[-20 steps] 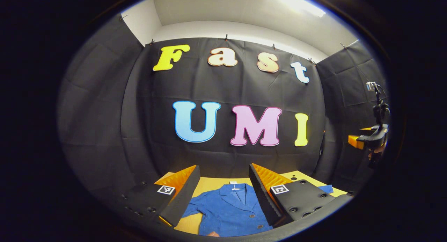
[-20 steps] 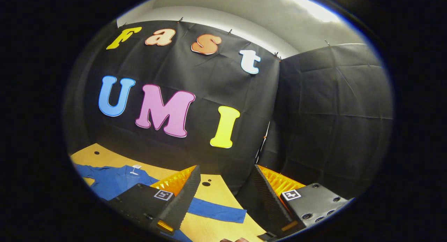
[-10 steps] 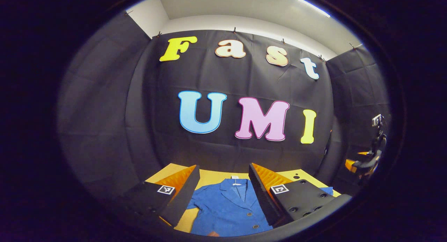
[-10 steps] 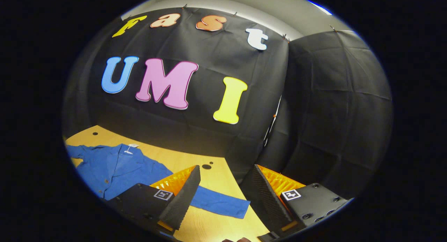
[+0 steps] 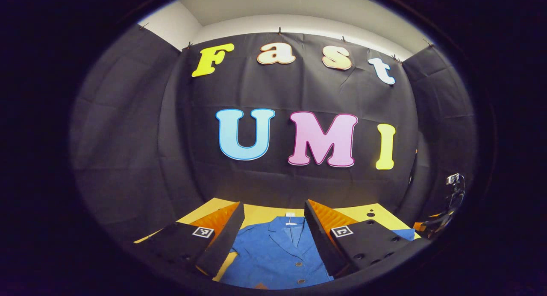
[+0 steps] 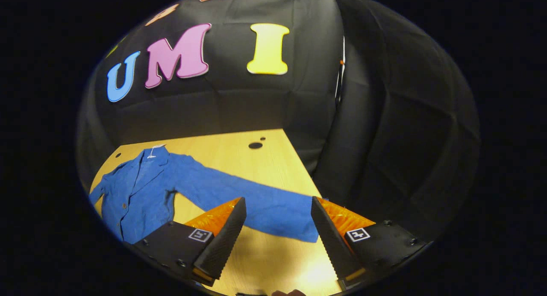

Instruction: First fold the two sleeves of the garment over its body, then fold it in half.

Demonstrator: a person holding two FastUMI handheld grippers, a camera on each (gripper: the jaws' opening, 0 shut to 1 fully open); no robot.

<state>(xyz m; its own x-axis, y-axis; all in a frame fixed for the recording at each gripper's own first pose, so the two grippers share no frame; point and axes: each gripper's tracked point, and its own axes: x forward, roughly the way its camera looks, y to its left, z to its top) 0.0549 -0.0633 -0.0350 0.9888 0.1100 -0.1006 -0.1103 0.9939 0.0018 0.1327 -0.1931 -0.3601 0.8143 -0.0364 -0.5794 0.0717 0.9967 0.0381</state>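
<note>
A blue button-front jacket (image 6: 141, 189) lies flat on the yellow wooden table (image 6: 239, 155), its collar toward the black cloth wall (image 6: 239, 95) of the booth. In the right gripper view the jacket sits at about 9 o'clock, and one long sleeve (image 6: 256, 202) stretches from the shoulder out toward 5 o'clock, unfolded, lying straight on the wood. The sleeve's cuff end passes between the fingers of the right gripper (image 6: 277, 227), whose jaws stand wide apart and hold nothing; whether the fingertips touch the cloth or the table cannot be told. Two small dark holes (image 6: 255, 145) mark the tabletop at 12 o'clock from the sleeve, near the table's far edge. A white label (image 6: 151, 153) shows at the collar.

In the left gripper view the left gripper (image 5: 273, 232) hangs above the jacket's body (image 5: 273, 255), jaws wide and empty, with the collar and lapels framed between its fingers at 6 o'clock. Two buttons (image 5: 296, 265) show on the front panel. The right-hand finger block covers part of the jacket's shoulder, and a bit of blue sleeve (image 5: 406, 234) appears beyond it at 4 o'clock. Farther off, at about 3 to 4 o'clock near the edge, the other gripper (image 5: 444, 219) shows small and dark with an orange part; its jaws cannot be made out from here. Nothing lies on top of the jacket, and both sleeves are not yet folded over the body.
</note>
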